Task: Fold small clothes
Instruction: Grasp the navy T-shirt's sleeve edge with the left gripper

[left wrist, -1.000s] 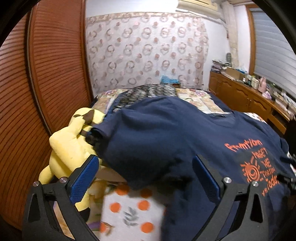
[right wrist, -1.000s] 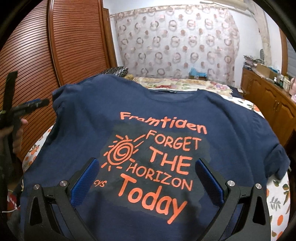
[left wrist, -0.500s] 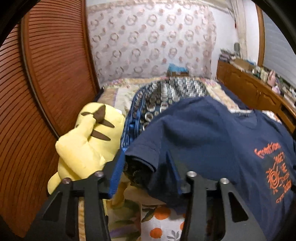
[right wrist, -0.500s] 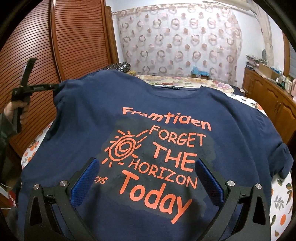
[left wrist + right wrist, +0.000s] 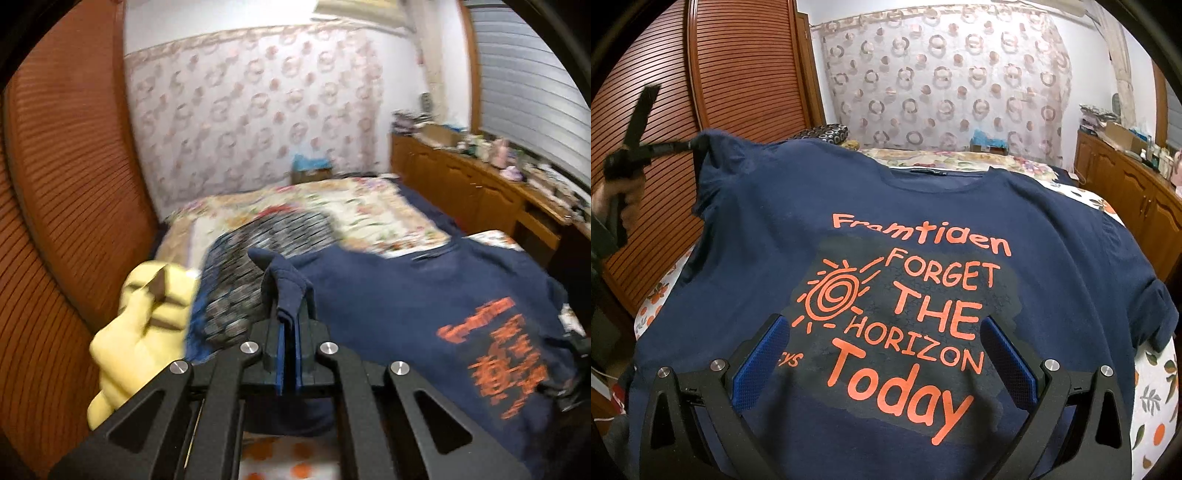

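Note:
A navy T-shirt (image 5: 923, 206) with orange print lies spread face up on the bed; it also shows in the left wrist view (image 5: 406, 302). My left gripper (image 5: 286, 325) is shut on the shirt's left sleeve (image 5: 286, 284) and holds it lifted off the bed. In the right wrist view the left gripper (image 5: 683, 146) pinches that sleeve at the upper left. My right gripper (image 5: 886, 354) is open and empty, hovering over the lower part of the printed chest.
A yellow plush toy (image 5: 144, 317) and a patterned dark pillow (image 5: 251, 266) lie at the bed's left side by the wooden slatted wardrobe (image 5: 738, 74). A wooden sideboard (image 5: 1126, 195) with clutter runs along the right. The bedsheet (image 5: 1156, 402) has orange prints.
My left gripper closed on the shirt's left sleeve and raised it upward. The right gripper stayed open over the print, barely moving.

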A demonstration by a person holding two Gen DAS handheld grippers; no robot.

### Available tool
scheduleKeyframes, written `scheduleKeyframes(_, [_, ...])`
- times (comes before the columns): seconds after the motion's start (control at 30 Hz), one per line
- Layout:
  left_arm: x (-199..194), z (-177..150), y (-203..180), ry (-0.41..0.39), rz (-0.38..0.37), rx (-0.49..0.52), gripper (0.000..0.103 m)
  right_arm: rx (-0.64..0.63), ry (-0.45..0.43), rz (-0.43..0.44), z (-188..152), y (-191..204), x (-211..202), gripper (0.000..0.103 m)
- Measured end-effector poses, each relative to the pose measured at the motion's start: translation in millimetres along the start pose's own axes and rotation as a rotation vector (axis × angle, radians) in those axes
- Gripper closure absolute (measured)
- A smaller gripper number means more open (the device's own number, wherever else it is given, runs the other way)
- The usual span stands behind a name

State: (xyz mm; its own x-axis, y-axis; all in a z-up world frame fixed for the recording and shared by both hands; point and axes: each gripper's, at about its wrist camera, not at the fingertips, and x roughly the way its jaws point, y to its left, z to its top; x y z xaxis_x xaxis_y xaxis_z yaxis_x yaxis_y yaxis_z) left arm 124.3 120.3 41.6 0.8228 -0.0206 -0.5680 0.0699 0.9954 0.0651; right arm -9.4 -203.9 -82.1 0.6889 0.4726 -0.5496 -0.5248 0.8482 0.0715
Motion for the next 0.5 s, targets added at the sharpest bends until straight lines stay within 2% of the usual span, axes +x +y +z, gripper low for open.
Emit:
scheduleKeyframes(0.13, [1, 22, -49, -0.006, -0.091, 0.065, 0.098, 0.0, 0.001, 0.0, 0, 0, 0, 0.0])
scheduleKeyframes(0.3, [26, 31, -90, 0.038, -0.106, 0.14, 0.097, 0.001, -0.001, -0.001, 0, 0, 0, 0.001])
scheduleKeyframes(0.33, [30, 30, -95, 0.051, -0.118, 0.144, 0.093, 0.002, 0.0, 0.001, 0, -1, -1, 0.001])
scheduleKeyframes(0.4, [31, 23, -97, 0.054, -0.142, 0.135, 0.078, 0.003, 0.0, 0.003, -1, -2, -1, 0.001])
scheduleKeyframes(0.47, [25, 15, -99, 0.044, -0.158, 0.128, 0.052, 0.005, 0.001, 0.005, -1, -2, -1, 0.001])
scheduleKeyframes(0.5, [24, 12, -99, 0.043, -0.166, 0.125, 0.046, 0.005, 0.002, 0.005, -1, -2, -1, 0.001])
